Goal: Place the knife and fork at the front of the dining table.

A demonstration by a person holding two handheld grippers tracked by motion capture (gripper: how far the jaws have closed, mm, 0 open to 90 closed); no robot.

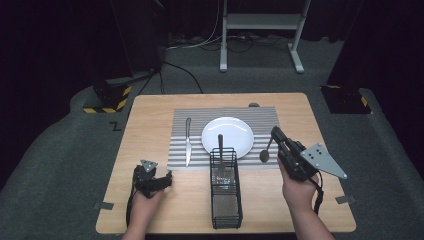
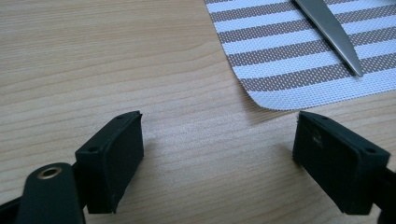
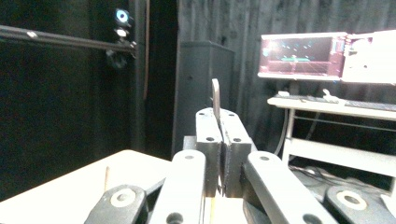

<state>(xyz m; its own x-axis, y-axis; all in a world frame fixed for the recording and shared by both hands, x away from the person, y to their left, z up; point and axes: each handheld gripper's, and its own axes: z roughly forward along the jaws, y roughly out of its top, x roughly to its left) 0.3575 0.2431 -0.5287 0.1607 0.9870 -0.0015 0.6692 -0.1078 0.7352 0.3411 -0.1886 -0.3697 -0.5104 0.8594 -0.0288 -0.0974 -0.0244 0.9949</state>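
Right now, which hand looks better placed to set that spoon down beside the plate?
The right gripper: it is already shut on the spoon, over the mat's edge beside the plate. The left gripper rests open near the knife.

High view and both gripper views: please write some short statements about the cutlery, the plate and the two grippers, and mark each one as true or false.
1. The right gripper is shut on the handle of the spoon. True.
2. The knife lies on the white plate. False: it lies on the striped placemat, to the left of the plate.
3. The left gripper has its jaws open above the bare wooden table, with nothing between them. True.
4. The black wire basket is lying on its side with nothing in it. False: it stands upright in front of the plate, and one utensil handle rises from it.
5. The spoon's bowl is at the right edge of the placemat. True.
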